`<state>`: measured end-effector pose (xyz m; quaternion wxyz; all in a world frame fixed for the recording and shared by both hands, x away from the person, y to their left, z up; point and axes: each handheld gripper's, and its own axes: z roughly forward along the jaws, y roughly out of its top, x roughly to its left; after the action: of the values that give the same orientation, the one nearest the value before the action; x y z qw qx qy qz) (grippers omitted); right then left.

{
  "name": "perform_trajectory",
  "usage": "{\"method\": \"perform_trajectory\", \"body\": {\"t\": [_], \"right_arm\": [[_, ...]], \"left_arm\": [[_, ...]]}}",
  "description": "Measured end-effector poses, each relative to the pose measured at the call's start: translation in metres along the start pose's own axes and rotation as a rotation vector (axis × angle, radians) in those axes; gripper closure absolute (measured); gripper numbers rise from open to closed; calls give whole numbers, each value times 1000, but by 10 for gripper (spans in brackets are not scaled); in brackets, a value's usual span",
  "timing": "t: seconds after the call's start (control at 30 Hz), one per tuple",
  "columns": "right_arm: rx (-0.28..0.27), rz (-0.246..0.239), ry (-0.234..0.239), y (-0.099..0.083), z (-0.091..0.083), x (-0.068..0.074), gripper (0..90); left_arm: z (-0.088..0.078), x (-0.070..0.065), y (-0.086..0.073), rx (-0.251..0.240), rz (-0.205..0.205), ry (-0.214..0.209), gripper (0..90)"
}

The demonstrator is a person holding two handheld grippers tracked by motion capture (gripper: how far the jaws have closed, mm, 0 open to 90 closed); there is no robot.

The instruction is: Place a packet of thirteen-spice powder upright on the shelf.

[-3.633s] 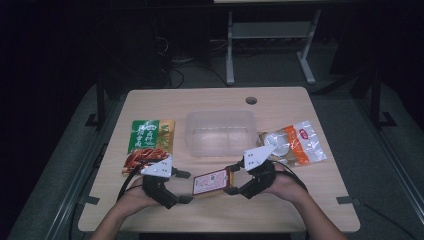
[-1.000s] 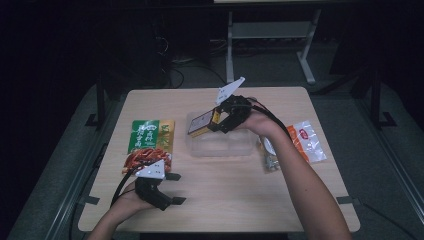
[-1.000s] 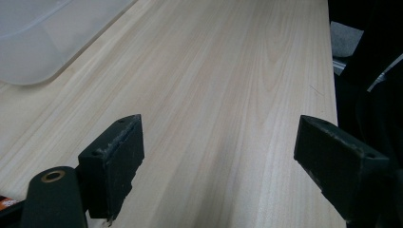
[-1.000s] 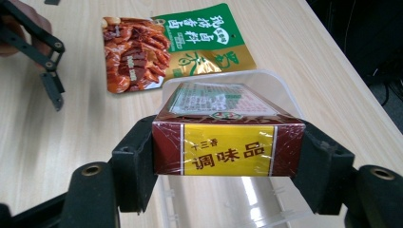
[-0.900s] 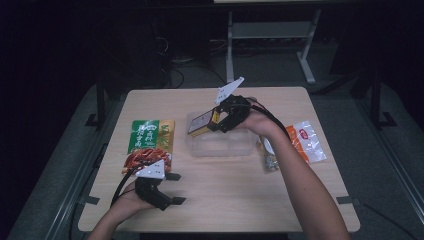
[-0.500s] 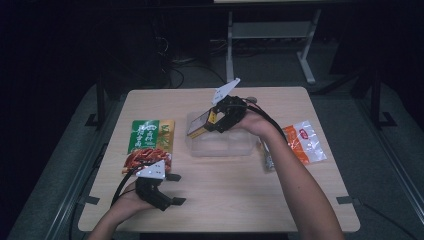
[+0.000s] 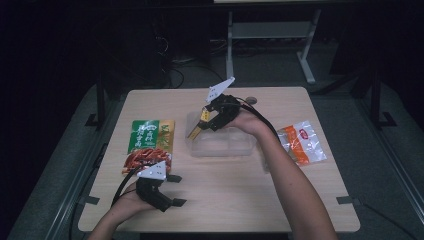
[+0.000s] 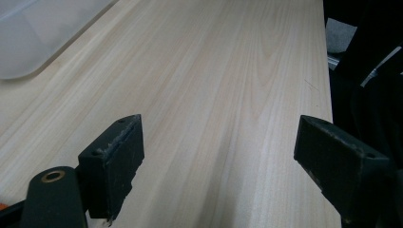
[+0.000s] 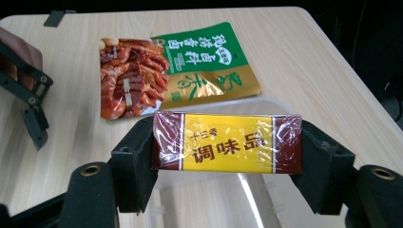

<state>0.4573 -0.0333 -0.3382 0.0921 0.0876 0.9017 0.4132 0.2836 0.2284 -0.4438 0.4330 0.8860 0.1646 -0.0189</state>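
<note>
High view, read from the left: the left gripper point(image 7: 167, 192) is rested on the near left part of the table point(image 7: 300, 100), its jaws spread wide with nothing but bare wood between them, as the left gripper view confirms. Beside it, farther back, a green and red snack bag point(image 7: 149, 145) lies flat. Toward the middle, a clear plastic tub point(image 7: 220, 145) stands open. Above its back left rim the right gripper point(image 7: 202, 122) is held, and a small yellow and maroon seasoning packet point(image 7: 196, 127) is clamped between its jaws by the two short ends. At the far right an orange and clear pouch point(image 7: 301, 143) lies on the table.

A few seconds ago this packet was at the near edge between both grippers; it has since been carried up over the tub by the right hand alone, and within the last second it has been tipped a little lower toward the tub. The placing step is judged to be nearly reached, with release still to be done.

In the right gripper view the packet point(image 9: 227, 143) is seen with its long axis running straight from jaw to jaw, printed face toward the camera. In the high view it slopes, its lower end pointing down and left over the tub's rim.
</note>
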Motion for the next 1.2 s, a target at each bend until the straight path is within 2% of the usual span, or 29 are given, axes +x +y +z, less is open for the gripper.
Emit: {"method": "perform_trajectory", "body": {"t": [0.1,0.4,0.43,0.47,0.53,0.63,0.87,1.2], "right_arm": [[-7,7,4,2,2,1,312],[-2,-33,19,19,18,-2,311],[8,-21,23,21,20,-1,311],[12,-34,22,22,22,-2,311],[23,-32,26,24,26,-2,311],[37,-43,31,25,32,-3,311],[74,-32,43,21,47,-5,311],[89,-10,43,18,53,-6,303]], "left_arm": [[0,0,0,1,1,0,166],[0,0,0,-4,-1,-4,167],[0,0,0,-5,-2,-4,166],[0,0,0,-5,-2,-5,166],[0,0,0,-6,-2,-6,166],[0,0,0,-5,-3,-7,166],[2,1,-1,3,-10,-3,165],[3,1,-1,1,-13,3,165]]}}
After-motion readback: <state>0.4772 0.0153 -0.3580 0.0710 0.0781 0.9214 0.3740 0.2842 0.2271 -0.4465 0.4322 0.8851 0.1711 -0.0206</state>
